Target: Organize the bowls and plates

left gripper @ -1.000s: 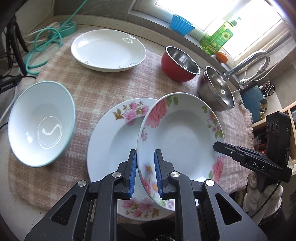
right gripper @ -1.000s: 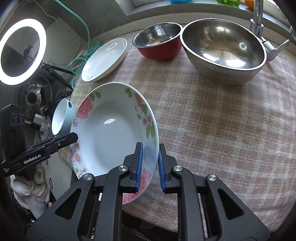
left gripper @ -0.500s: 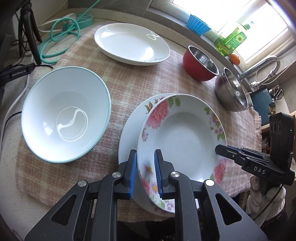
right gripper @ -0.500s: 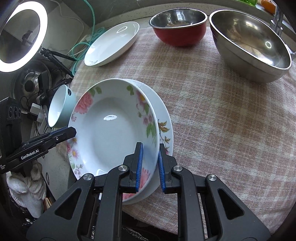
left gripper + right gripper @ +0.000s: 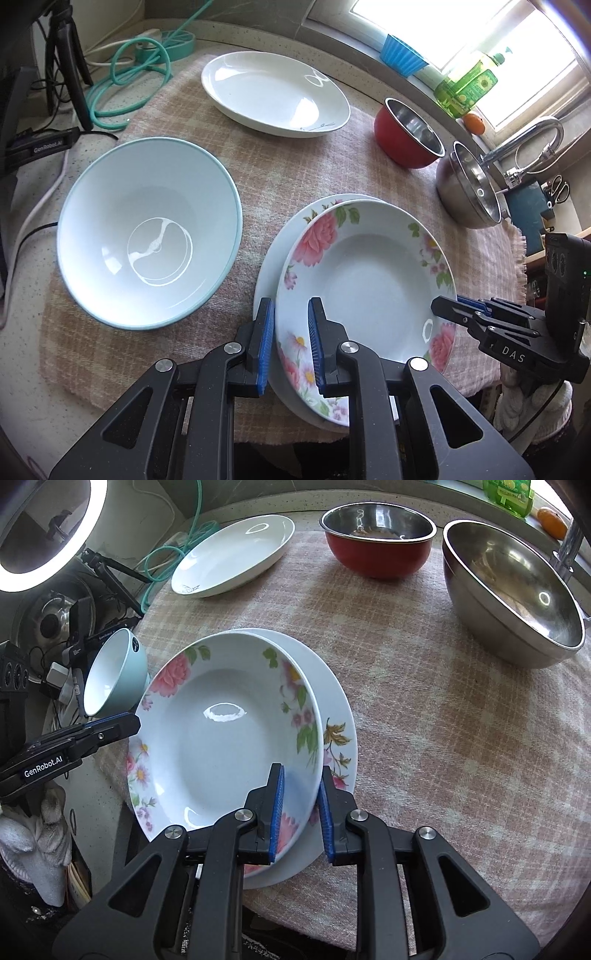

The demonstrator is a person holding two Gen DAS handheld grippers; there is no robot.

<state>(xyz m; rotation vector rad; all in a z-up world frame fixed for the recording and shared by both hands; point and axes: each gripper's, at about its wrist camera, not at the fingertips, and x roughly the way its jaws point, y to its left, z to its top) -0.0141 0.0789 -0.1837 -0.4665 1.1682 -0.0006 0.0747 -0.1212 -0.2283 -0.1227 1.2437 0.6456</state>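
A floral plate (image 5: pixel 369 280) rests tilted on a second floral plate (image 5: pixel 273 254) on the checked cloth. My left gripper (image 5: pixel 291 343) has its pads on either side of the top plate's near rim. My right gripper (image 5: pixel 300 808) straddles the same plate (image 5: pixel 221 731) at its right rim, with the lower plate (image 5: pixel 338 716) under it. Both sets of jaws stand slightly wider than the rim, so I cannot tell whether they press on it. A light blue bowl (image 5: pixel 147 229) stands left of the plates; it also shows in the right wrist view (image 5: pixel 110 675).
A white oval dish (image 5: pixel 275 92) lies at the back of the cloth (image 5: pixel 295 162). A red bowl (image 5: pixel 406 136) and a steel bowl (image 5: pixel 469 192) stand at the right by the tap (image 5: pixel 524 136). A green hose (image 5: pixel 129 77) and a ring light (image 5: pixel 44 535) are on the left.
The held floral plate has come down onto the lower floral plate. Both grippers' jaws have widened a little around its rim. The left camera has shifted so the blue bowl sits nearer the centre.
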